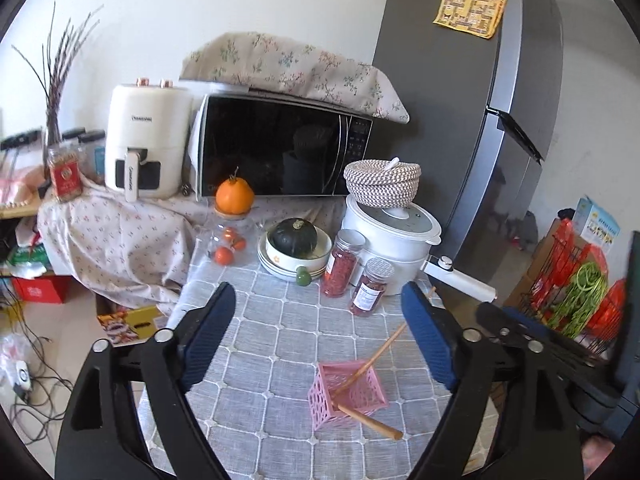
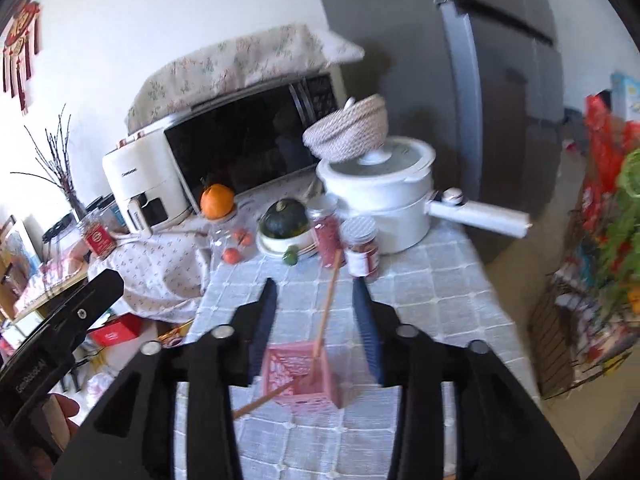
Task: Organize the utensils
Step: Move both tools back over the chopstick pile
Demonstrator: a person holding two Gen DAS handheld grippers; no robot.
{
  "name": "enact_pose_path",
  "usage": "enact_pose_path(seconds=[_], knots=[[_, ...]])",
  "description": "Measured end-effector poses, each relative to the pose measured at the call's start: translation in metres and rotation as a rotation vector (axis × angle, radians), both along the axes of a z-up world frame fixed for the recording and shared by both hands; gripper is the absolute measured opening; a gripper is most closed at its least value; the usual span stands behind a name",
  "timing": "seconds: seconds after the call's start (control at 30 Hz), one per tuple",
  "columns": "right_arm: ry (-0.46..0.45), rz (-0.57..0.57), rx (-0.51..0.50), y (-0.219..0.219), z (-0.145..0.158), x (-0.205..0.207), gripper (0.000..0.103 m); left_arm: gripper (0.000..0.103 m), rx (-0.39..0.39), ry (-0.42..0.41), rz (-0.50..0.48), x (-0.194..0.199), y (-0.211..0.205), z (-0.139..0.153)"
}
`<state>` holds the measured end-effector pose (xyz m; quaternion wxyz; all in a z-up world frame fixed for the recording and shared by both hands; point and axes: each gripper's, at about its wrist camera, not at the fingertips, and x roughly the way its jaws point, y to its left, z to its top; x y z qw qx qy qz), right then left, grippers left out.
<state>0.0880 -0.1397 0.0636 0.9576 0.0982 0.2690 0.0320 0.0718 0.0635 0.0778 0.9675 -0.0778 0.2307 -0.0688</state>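
A pink basket (image 1: 347,395) is sitting on the checked counter (image 1: 280,320), two wooden chopsticks (image 1: 370,364) leaning out of it, as the left claw (image 1: 318,334) and right claw (image 2: 316,326) are hovering above, both released and grasping nothing.

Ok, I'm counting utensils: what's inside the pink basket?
Two wooden chopsticks stand slanted in the pink basket, tops sticking out. Its lattice walls hide the bottom, so anything smaller lying there can't be seen.
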Motion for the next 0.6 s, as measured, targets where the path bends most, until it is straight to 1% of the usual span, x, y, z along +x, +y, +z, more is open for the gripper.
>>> enact_pose_path(seconds=[0.1, 0.13, 0.2, 0.27, 0.4, 0.6], knots=[[-0.016, -0.043, -0.038, -0.007, -0.003, -0.021, 0.052, 0.090, 0.050, -0.020, 0.034, -0.014, -0.010, -0.004], [-0.016, -0.052, -0.035, -0.010, -0.003, -0.025, 0.055, 0.093, 0.065, -0.022, 0.045, -0.020, -0.014, -0.006], [-0.020, -0.085, -0.022, -0.019, -0.007, -0.039, 0.061, 0.093, 0.084, -0.015, 0.055, -0.027, -0.019, -0.012], [-0.016, -0.104, -0.033, -0.023, -0.011, -0.048, 0.066, 0.093, 0.094, 0.001, 0.053, -0.035, -0.025, -0.019], [0.000, -0.129, -0.061, -0.028, -0.020, -0.065, 0.068, 0.094, 0.116, 0.023, 0.042, -0.048, -0.036, -0.031], [0.031, -0.179, -0.078, -0.036, -0.034, -0.083, 0.074, 0.096, 0.117, 0.036, 0.033, -0.066, -0.044, -0.040]])
